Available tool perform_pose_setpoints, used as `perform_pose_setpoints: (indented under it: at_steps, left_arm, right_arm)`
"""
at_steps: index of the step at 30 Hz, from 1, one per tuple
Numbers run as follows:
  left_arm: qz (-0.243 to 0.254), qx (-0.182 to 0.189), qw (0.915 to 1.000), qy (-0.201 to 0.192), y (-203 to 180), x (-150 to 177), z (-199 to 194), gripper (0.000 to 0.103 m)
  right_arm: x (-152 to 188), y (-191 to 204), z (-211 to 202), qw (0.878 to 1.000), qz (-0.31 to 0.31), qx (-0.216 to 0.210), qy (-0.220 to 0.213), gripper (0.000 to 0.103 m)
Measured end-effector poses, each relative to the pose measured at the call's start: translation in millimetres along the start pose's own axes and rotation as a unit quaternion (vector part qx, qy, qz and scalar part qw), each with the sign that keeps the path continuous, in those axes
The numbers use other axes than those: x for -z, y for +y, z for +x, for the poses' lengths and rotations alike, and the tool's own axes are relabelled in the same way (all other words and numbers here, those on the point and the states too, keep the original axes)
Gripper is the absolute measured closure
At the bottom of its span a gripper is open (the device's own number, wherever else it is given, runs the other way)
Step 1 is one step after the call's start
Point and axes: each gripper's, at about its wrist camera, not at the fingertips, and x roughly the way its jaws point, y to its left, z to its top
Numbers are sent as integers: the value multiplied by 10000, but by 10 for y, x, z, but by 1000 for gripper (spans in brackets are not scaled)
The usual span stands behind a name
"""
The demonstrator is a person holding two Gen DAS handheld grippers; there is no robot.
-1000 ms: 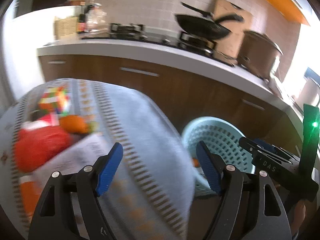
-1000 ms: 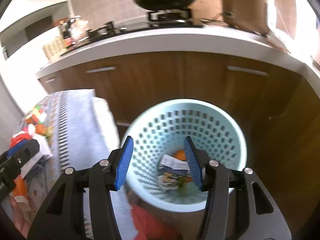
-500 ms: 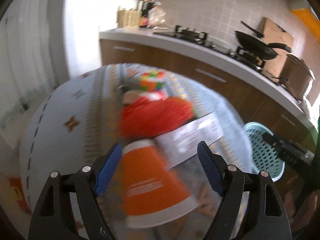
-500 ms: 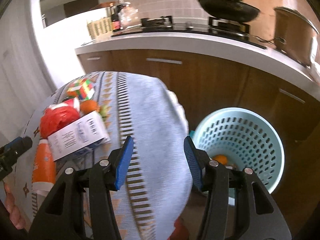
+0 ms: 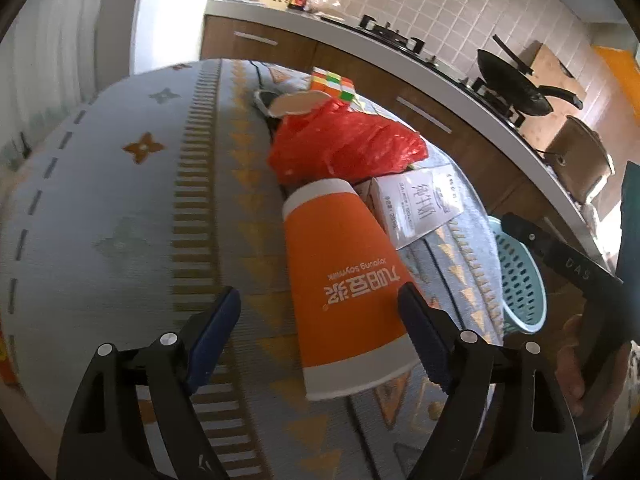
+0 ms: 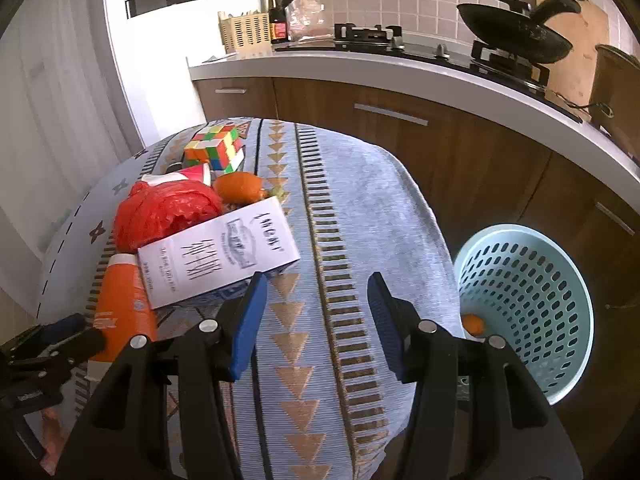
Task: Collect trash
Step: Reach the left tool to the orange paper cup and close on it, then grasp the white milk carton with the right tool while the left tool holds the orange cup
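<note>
An orange paper cup (image 5: 344,276) lies on its side on the patterned tablecloth (image 5: 132,216), its wide end toward me. My left gripper (image 5: 320,320) is open, with the cup's lower part between its fingers. Behind the cup lie a white carton (image 5: 416,208) and a red plastic bag (image 5: 344,144). In the right wrist view my right gripper (image 6: 314,312) is open and empty above the cloth, right of the carton (image 6: 220,256), cup (image 6: 120,312) and red bag (image 6: 160,212). The light blue trash basket (image 6: 528,300) stands on the floor at the right.
A Rubik's cube (image 6: 216,148), an orange peel (image 6: 240,186) and a red-and-white cup (image 6: 180,174) lie at the far end of the table. The kitchen counter (image 6: 400,76) with stove and wok (image 6: 516,36) runs behind. The basket also shows in the left wrist view (image 5: 520,280).
Both grippers swung left from the basket toward the table. The left gripper closed in on the orange cup, which now lies between its open fingers.
</note>
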Motion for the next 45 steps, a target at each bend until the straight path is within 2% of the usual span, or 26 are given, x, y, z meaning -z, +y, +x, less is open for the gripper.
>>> perform_pose_setpoints:
  at_steps: [4, 10, 13, 19, 22, 25, 30, 33, 36, 38, 45]
  left_arm:
    - [-48, 231, 9997, 71, -59, 9, 137, 23]
    - [-28, 346, 9993, 165, -158, -24, 269, 27]
    - [23, 482, 9985, 249, -225, -23, 321, 38]
    - [327, 301, 9990, -42, -318, 27, 122, 47]
    - [478, 32, 9983, -325, -280, 39, -107, 49]
    - [425, -166, 9973, -577, -158, 33, -325, 49]
    - [254, -433, 9961, -728, 20, -43, -464, 49]
    - [155, -414, 9966, -693, 98, -83, -465, 49]
    - [201, -437, 9963, -710, 91, -100, -460, 48]
    - [238, -433, 9960, -748, 84, -112, -468, 48]
    - [291, -332, 9962, -751, 34, -181, -402, 48]
  right_arm:
    - [10, 12, 12, 10000, -15, 13, 30, 54]
    - [10, 25, 32, 10000, -13, -51, 48, 54]
    - [13, 58, 50, 9999, -27, -139, 52, 54]
    - [20, 165, 75, 9994, -71, -326, 106, 54]
    - [18, 250, 75, 9984, -70, -547, 133, 49]
    - [29, 429, 93, 9970, -190, -729, 156, 45]
    - [90, 794, 214, 9953, -422, -837, 247, 34]
    - [120, 909, 337, 9959, -504, -666, 342, 34]
    - [143, 833, 410, 9976, -477, -280, 410, 34]
    - [156, 678, 394, 9980, -357, -282, 445, 34]
    - [187, -25, 188, 9981, -34, 557, 275, 34]
